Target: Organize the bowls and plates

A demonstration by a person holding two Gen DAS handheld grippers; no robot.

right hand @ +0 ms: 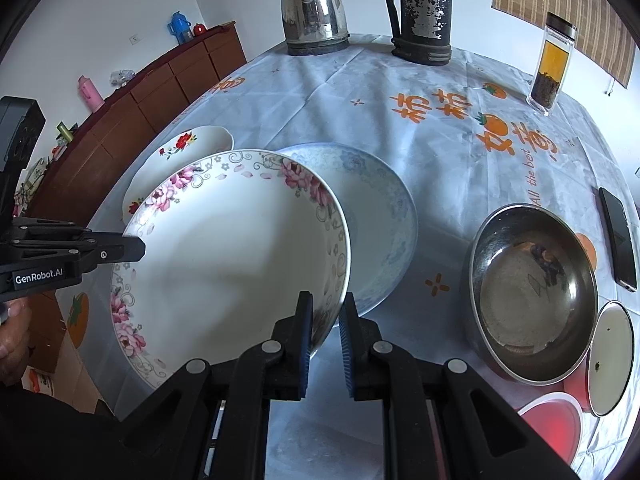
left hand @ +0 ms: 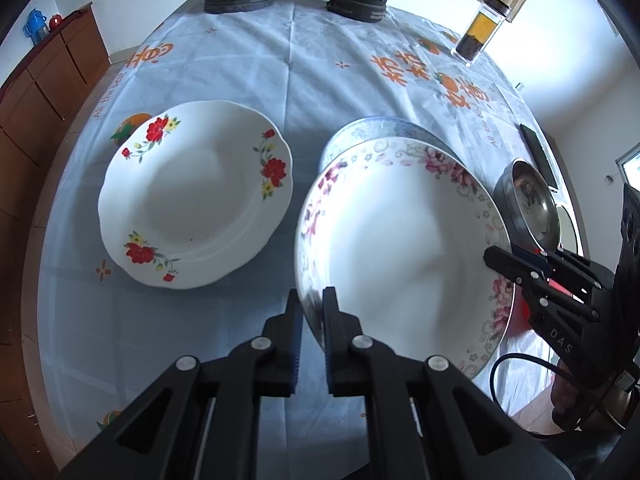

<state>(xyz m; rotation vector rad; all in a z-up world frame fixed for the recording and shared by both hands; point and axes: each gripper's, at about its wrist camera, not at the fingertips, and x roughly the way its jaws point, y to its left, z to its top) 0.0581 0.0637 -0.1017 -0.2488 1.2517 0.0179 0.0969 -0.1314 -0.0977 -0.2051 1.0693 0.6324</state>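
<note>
Both grippers hold a large white plate with pink flowers (left hand: 400, 240) by opposite rims, lifted and tilted above the table. My left gripper (left hand: 312, 300) is shut on its left rim; it also shows in the right wrist view (right hand: 132, 248). My right gripper (right hand: 326, 312) is shut on its right rim; it also shows in the left wrist view (left hand: 504, 258). The pink-flower plate (right hand: 240, 256) hangs partly over a blue-patterned plate (right hand: 380, 216), seen behind it in the left wrist view (left hand: 360, 132). A white plate with red flowers (left hand: 196, 192) lies to the left (right hand: 192, 140).
A steel bowl (right hand: 532, 292) sits at the right, with a small white-lidded dish (right hand: 612, 356) and a red lid (right hand: 552, 420) near it. A phone (right hand: 620, 240), tea jar (right hand: 554, 64), steel kettle (right hand: 312, 8) and black flask (right hand: 424, 12) stand farther back. A wooden cabinet (right hand: 160, 92) is left.
</note>
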